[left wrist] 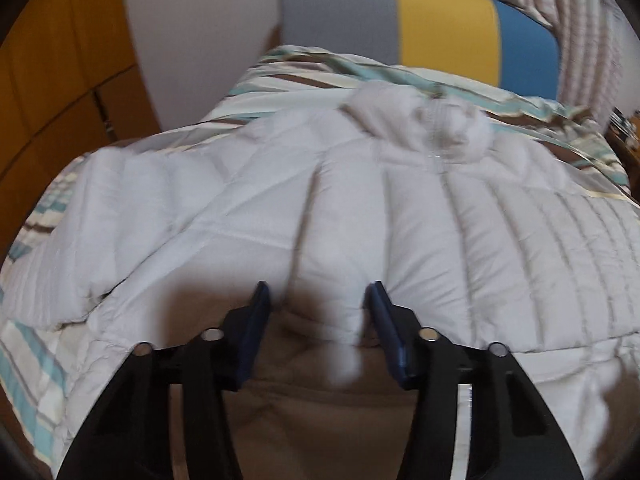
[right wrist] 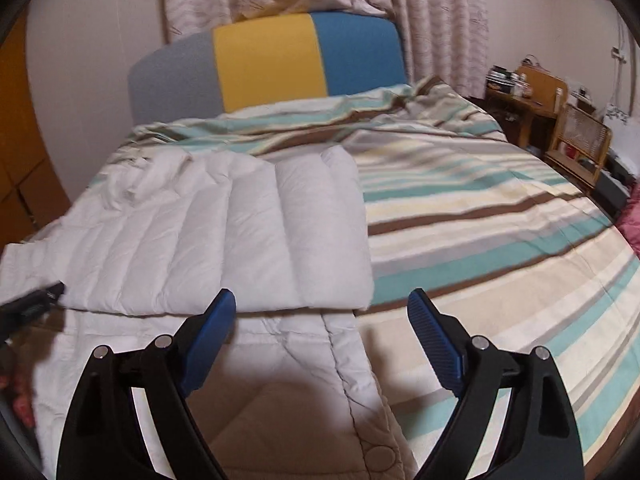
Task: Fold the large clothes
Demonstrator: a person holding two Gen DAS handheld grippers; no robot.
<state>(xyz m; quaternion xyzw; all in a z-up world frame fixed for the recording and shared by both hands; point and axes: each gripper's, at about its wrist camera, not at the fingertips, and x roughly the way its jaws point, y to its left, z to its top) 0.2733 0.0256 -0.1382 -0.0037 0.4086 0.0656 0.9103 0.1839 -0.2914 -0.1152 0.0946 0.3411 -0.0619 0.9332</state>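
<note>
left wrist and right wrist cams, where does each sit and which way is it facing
Left wrist: on the left gripper, angled down at the white puffer jacket, headboard beyond; its own blue fingers show.
Right wrist: on the right gripper, above the jacket's right edge and striped bedding; own fingers show, another dark gripper tip enters at the left edge.
Shared: jacket, bedding, headboard, curtain.

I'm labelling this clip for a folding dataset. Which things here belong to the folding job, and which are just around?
Job: white puffer jacket, left gripper, right gripper.
Around: striped bedcover, colour-block headboard, curtains, cluttered bedside table.
</note>
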